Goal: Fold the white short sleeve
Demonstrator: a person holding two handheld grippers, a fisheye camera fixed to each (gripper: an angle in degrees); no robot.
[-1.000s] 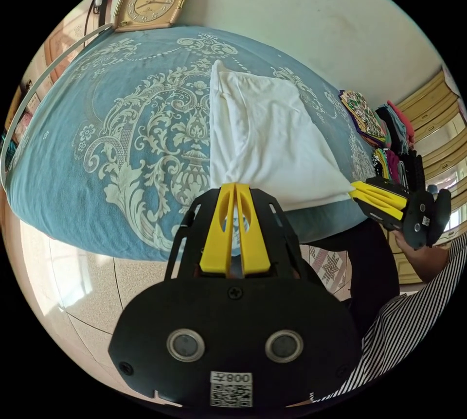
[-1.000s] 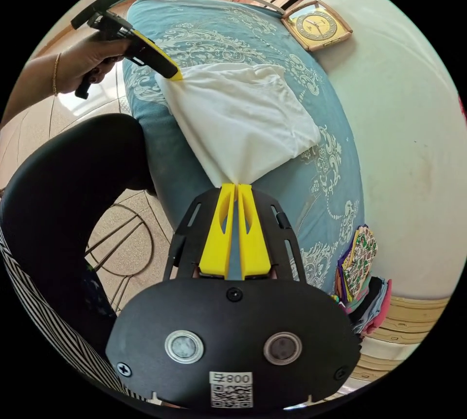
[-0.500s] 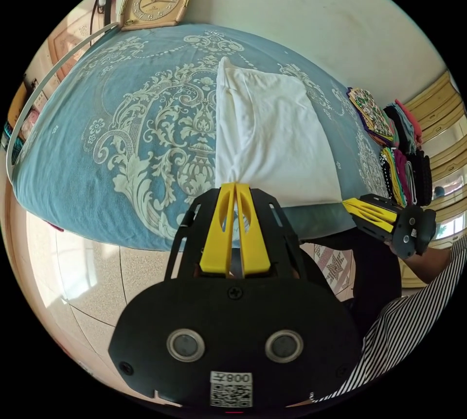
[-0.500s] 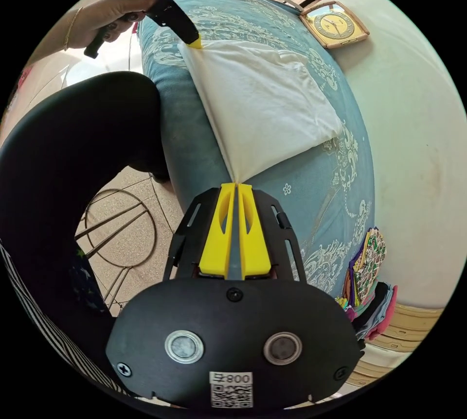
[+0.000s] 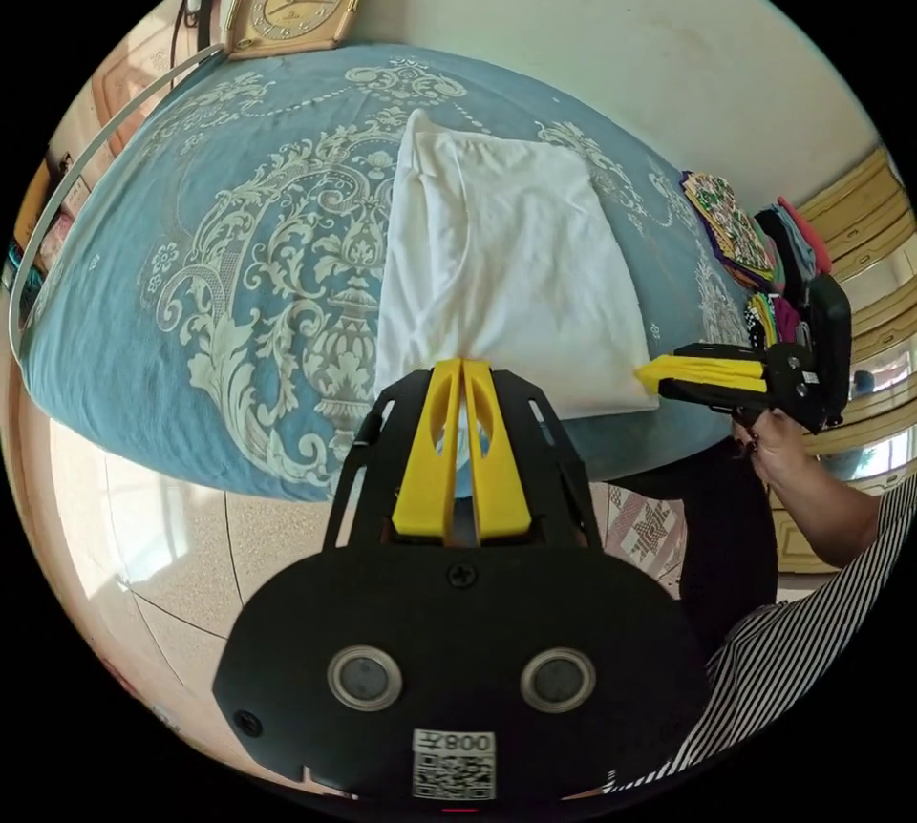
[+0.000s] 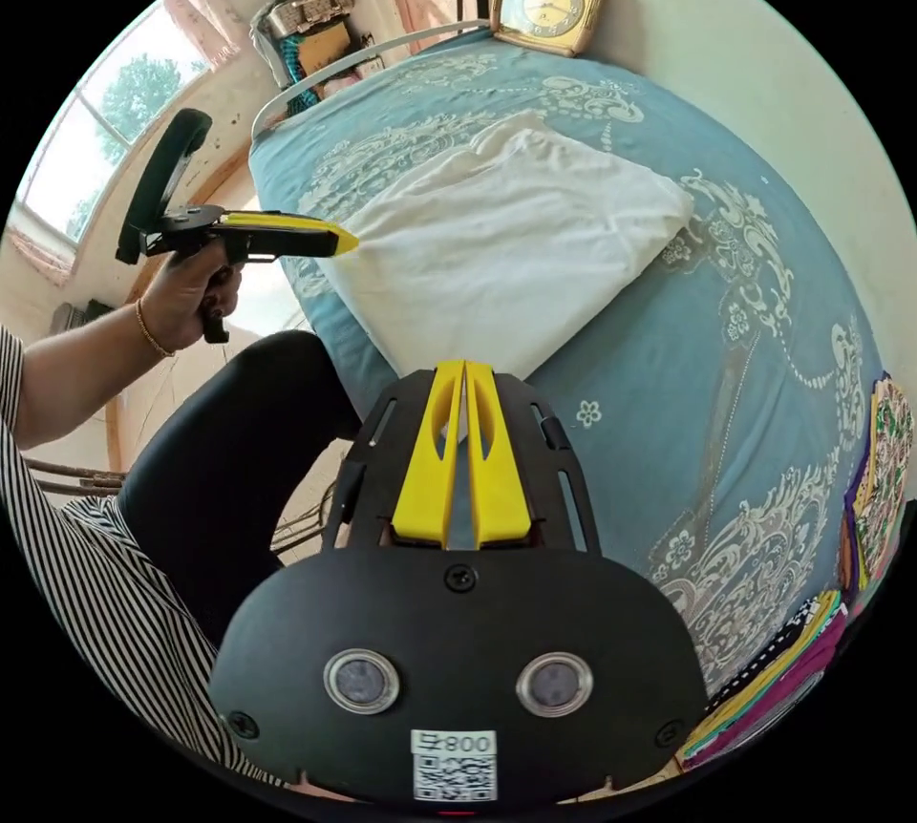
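A wide bed with a blue bedspread patterned in cream scrolls [image 5: 239, 288] carries the white short-sleeve shirt of soft cotton [image 5: 506, 269], which lies flat near the bed's front edge, already narrowed into a long panel.

I judge the step in hand to be the cross fold: both near corners should rise together, at equal height, and travel toward the far end so the edges meet squarely; uneven lifting would skew the panel.

The left gripper with yellow jaws on a black body [image 5: 462, 368] has its jaws pressed together on the shirt's near corner. The right gripper of the same make [image 6: 464, 369] is likewise closed on the other near corner; its tip meets the cloth in the left gripper view too.
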